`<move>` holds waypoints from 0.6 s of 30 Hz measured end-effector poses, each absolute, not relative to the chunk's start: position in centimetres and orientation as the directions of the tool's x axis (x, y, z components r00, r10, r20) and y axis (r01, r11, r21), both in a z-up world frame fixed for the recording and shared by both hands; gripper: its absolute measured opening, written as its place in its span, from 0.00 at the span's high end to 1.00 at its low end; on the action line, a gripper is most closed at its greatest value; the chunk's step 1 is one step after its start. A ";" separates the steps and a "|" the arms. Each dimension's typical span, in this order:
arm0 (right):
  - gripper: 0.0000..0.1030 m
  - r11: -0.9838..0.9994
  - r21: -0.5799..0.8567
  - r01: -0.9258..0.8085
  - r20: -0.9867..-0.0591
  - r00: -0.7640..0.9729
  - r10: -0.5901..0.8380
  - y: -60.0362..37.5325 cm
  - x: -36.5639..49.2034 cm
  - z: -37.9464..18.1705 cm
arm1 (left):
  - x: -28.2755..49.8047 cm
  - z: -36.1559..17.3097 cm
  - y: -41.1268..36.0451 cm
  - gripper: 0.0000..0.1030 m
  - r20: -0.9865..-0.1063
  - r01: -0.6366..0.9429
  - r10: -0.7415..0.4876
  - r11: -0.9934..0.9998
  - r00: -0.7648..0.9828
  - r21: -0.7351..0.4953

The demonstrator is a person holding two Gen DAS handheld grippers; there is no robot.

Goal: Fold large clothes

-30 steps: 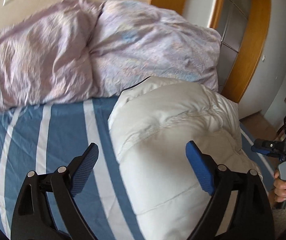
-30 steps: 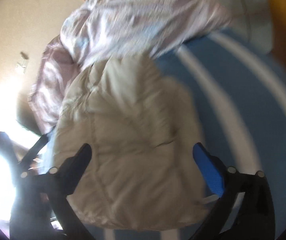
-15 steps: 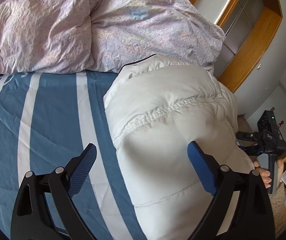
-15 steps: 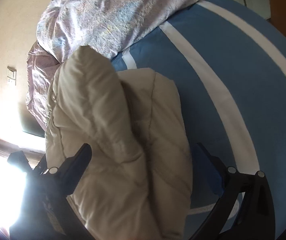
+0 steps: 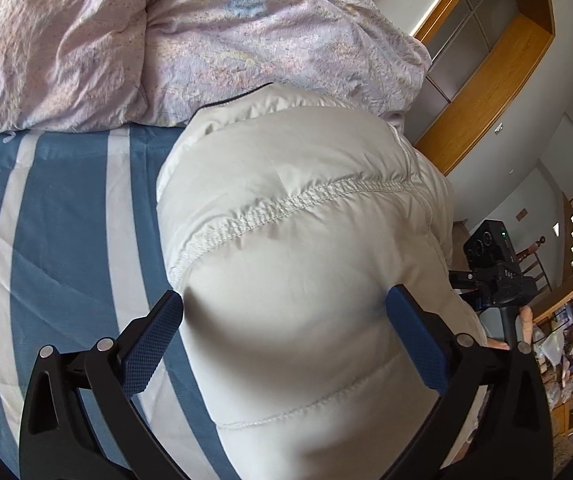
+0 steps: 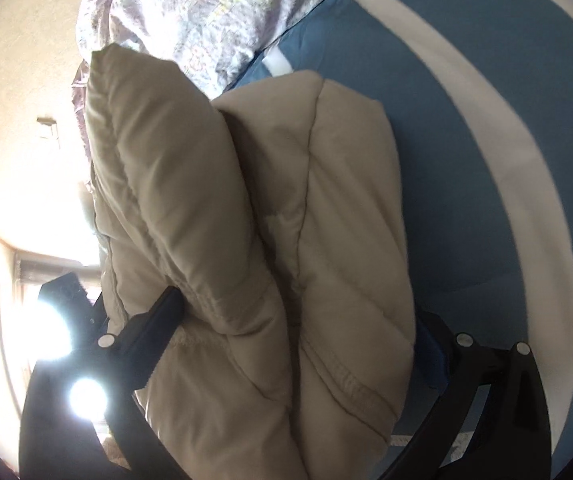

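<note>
Now the puffy white jacket (image 5: 306, 280) lies folded in a thick bundle on the blue-and-white striped bed (image 5: 58, 216), just below the pink duvet (image 5: 190, 40). Each hand-held gripper, left (image 5: 284, 336) and right (image 6: 298, 344), has its fingers spread wide apart, with the jacket bulging between them, not clamped.

In the right wrist view, the puffy jacket (image 6: 286, 240) covers most of the blue pad on the right-hand one of the right gripper's (image 6: 298, 320) fingers (image 6: 432, 356); contact with the fabric cannot be determined. Window glare washes out the lower left of that frame. In the left wrist view, the jacket runs past the bottom edge, and the shelf clutter (image 5: 558, 340) at the right edge is too small to identify.
</note>
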State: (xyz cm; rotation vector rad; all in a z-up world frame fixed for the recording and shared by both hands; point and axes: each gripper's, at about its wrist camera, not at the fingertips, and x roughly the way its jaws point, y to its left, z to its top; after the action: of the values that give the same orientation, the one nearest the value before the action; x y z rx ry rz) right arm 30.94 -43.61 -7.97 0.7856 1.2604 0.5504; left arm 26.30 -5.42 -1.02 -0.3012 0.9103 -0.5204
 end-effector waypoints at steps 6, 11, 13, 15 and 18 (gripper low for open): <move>0.02 0.623 0.782 0.015 -0.615 0.183 0.767 -42.6 32.3 -8.2 | 27.1 -2.0 -5.0 0.01 -0.642 0.288 -0.605 0.793 0.470 -0.537; 0.02 0.632 0.775 -0.017 -0.624 0.141 0.769 -41.3 33.6 -8.2 | 27.4 -2.8 -4.6 0.01 -0.616 0.277 -0.634 0.767 0.467 -0.579; 0.02 0.630 0.776 -0.029 -0.621 0.134 0.772 -41.0 33.8 -8.3 | 27.5 -3.0 -4.4 0.01 -0.609 0.268 -0.641 0.759 0.467 -0.593; 0.02 0.617 0.786 -0.040 -0.609 0.129 0.783 -40.6 33.9 -8.3 | 27.5 -3.1 -4.2 0.01 -0.606 0.260 -0.647 0.753 0.463 -0.605; 0.02 0.605 0.793 -0.067 -0.595 0.123 0.794 -40.1 33.7 -8.2 | 27.9 -3.4 -3.1 0.01 -0.590 0.236 -0.684 0.716 0.429 -0.657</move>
State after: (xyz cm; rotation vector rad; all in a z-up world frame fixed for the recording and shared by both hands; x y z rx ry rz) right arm 33.70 -40.15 -8.16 0.7005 1.3060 0.7096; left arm 27.87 -3.12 -3.39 -0.5295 0.9668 -0.6081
